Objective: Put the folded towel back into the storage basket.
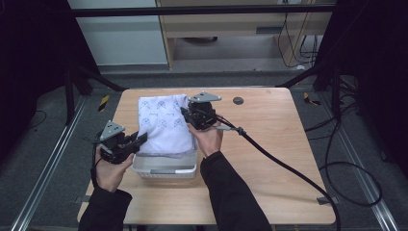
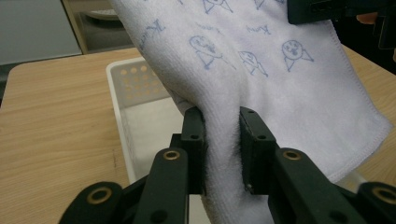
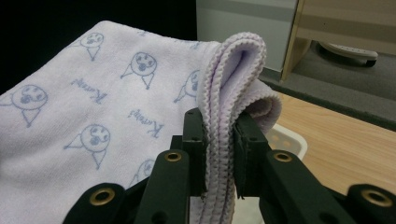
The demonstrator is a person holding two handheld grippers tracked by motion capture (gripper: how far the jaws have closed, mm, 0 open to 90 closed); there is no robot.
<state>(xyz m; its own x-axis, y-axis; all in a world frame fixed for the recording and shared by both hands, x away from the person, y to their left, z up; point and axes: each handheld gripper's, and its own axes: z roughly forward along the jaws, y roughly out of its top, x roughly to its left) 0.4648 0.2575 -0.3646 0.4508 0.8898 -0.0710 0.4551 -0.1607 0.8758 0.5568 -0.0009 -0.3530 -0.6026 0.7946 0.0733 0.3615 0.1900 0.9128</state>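
Both claws pinch fleecy printed towel (image 1: 163,124) | perforated white plastic basket (image 1: 166,168) beneath

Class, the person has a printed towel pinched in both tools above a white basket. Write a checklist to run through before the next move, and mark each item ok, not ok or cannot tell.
1. Left tool shut on the towel: ok, cloth is bunched between its jaws.
2. Right tool shut on the towel: ok, a folded hemmed edge is clamped.
3. Towel over the white basket: ok, seen from the high view.
4. Towel fully folded flat: not ok, it hangs loose between the tools.
5. Basket contents under the towel: cannot tell, mostly hidden.
6. Right tool's cable off the basket: ok, it trails right across the table.
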